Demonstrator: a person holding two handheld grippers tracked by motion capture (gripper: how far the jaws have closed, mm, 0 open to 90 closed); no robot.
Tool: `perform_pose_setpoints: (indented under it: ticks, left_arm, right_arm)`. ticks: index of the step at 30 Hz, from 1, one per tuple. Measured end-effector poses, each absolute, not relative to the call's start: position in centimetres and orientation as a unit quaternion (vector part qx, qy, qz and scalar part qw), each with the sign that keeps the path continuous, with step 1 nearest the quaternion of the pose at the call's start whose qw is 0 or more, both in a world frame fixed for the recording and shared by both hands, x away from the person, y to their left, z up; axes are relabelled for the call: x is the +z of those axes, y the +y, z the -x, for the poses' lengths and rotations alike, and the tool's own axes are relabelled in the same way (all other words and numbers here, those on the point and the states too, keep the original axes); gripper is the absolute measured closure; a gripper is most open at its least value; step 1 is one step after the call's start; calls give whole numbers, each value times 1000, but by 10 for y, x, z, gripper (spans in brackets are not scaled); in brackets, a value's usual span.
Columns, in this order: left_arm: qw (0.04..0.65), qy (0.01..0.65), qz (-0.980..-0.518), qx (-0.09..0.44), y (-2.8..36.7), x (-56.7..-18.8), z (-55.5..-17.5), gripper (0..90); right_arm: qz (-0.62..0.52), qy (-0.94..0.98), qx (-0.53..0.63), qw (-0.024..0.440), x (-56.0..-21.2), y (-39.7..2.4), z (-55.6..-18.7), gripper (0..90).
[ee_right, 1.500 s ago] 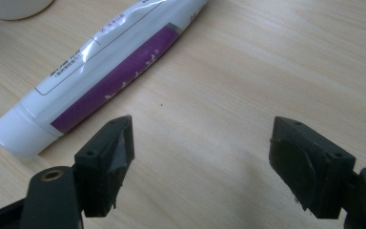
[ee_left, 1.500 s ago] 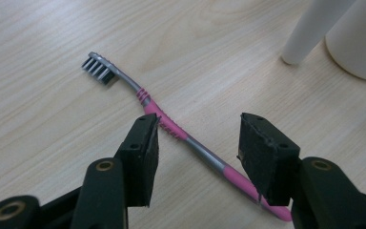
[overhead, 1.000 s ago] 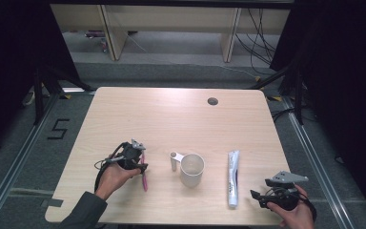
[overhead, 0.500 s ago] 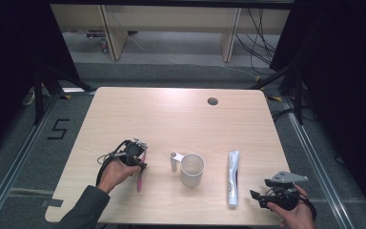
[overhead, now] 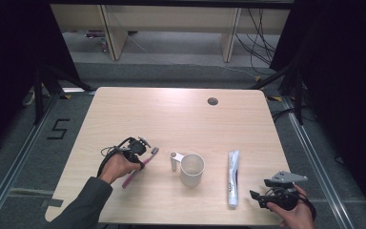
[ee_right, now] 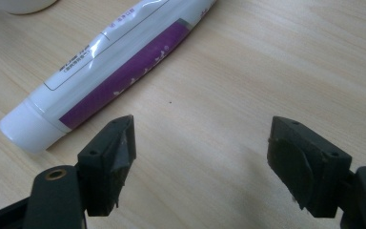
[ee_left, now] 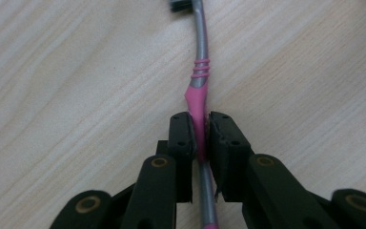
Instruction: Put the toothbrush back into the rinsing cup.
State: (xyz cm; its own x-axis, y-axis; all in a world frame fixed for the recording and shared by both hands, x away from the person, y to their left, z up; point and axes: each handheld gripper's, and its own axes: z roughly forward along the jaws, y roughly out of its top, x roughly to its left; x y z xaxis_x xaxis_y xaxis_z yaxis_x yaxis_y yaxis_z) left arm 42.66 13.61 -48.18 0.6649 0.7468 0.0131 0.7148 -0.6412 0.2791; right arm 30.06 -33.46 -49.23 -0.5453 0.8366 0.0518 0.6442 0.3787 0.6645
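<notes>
A pink and grey toothbrush (overhead: pixel 143 164) lies on the wooden table (overhead: pixel 181 119), left of a white cup (overhead: pixel 192 170) with a handle. My left gripper (overhead: pixel 140 153) is shut on the toothbrush (ee_left: pixel 199 102); its jaws clamp the pink part of the handle, and the bristle end points away. A white and purple toothpaste tube (overhead: pixel 232 177) lies right of the cup. My right gripper (overhead: pixel 255 196) stands open near the table's front right corner, just right of the tube's cap end. Only bare wood lies between its jaws, with the tube (ee_right: pixel 119 62) close by on their left.
A small round hole (overhead: pixel 213 101) sits in the table near its far edge. Beyond the table are shelving legs and cables on the floor. Dark curtains hang on both sides.
The left hand has shifted a little over the toothbrush and sits lower on its handle. The right gripper, cup and tube have stayed put.
</notes>
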Motion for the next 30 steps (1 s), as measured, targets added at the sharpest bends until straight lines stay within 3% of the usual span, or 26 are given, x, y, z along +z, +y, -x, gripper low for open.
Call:
perform_pose_setpoints:
  ticks: [30]
  left_arm:
    - [32, 358, -933, 9, 128, -479, -435, 825]
  right_arm:
    - [-462, 817, 320, 134, -492, -332, -299, 257]
